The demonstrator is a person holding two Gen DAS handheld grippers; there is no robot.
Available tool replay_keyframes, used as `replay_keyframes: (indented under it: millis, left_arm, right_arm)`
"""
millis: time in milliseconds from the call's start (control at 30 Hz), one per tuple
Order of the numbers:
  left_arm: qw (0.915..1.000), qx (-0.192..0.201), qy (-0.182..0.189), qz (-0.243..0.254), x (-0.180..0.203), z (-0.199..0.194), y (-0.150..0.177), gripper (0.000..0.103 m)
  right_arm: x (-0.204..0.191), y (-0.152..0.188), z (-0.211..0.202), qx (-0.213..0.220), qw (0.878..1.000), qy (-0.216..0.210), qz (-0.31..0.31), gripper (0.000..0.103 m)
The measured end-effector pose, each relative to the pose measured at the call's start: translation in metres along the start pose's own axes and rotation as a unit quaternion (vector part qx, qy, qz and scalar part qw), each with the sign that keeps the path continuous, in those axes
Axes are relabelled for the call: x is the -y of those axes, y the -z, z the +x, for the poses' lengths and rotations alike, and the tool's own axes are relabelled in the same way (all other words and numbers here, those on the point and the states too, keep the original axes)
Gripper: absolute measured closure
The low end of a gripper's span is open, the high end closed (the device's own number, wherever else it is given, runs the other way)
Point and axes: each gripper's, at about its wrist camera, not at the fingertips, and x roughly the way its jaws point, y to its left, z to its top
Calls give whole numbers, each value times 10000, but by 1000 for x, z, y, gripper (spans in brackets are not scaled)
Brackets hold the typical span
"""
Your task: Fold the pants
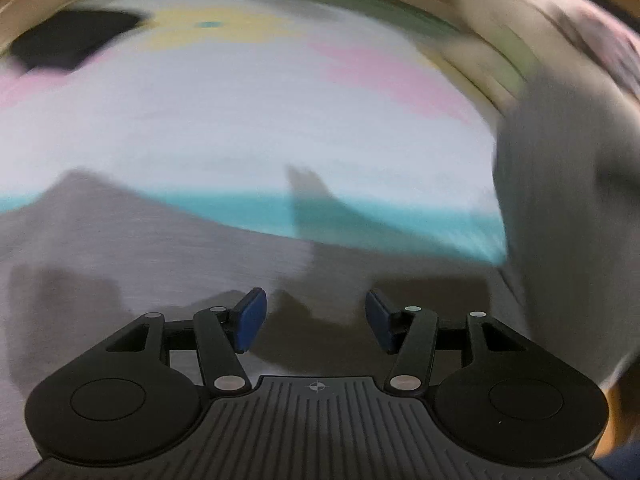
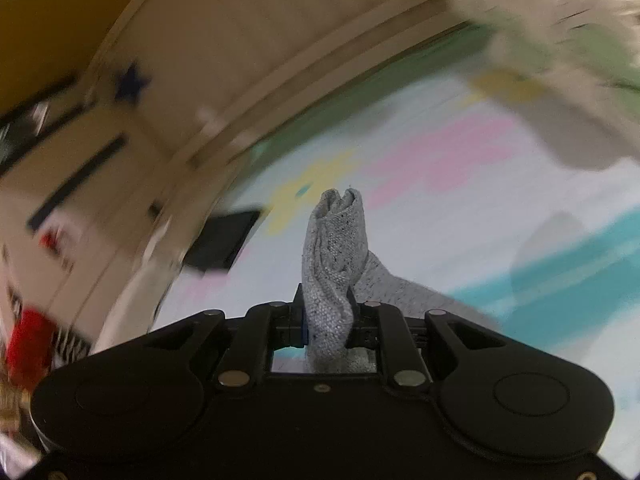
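Right gripper (image 2: pixel 326 322) is clamped on a bunched end of the grey pants (image 2: pixel 336 256), trailing down-right onto the patterned mat (image 2: pixel 460 208). Left gripper (image 1: pixel 316 318) is held apart, empty, above grey cloth.

No legible text or labels

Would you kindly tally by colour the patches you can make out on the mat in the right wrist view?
Pink patch: 1
Yellow patch: 1
Teal band: 1
Green border: 1
Total: 4, though blur may hide more.
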Motion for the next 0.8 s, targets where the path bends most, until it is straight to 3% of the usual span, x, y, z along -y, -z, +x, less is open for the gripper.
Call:
replay_keyframes:
  millis: [200, 333, 400, 433, 500, 633, 733, 800]
  left_arm:
    - [9931, 190, -565, -1006, -83, -16, 3, 50]
    - [9895, 139, -606, -1308, -108, -17, 10, 50]
    - [9903, 129, -519, -1286, -111, -19, 7, 50]
    - [9910, 134, -484, -1239, -111, -21, 6, 50]
    - [9924, 149, -425, -1143, -112, -24, 3, 50]
    - [9942, 111, -267, -1036, -109, -29, 6, 50]
    - [9960, -35, -64, -893, -106, -28, 12, 50]
    - [9972, -172, 82, -728, -100, -25, 17, 50]
  right_arm:
    - [-48, 50, 85, -1164, 9901, -99, -778, 80]
    - [-77, 88, 129, -1723, 9748, -37, -1419, 78]
    - [-87, 103, 143, -1932, 9662, 7, -1706, 72]
    - [-92, 109, 148, -2007, 9611, 15, -1899, 63]
    - [-101, 117, 147, -2056, 9550, -115, -2135, 46]
    - [-105, 109, 122, -1747, 9571, -497, -2255, 29]
    - [-101, 95, 103, -1315, 9603, -90, -2457, 12]
    - [-92, 89, 96, -1111, 9574, 434, -2631, 11]
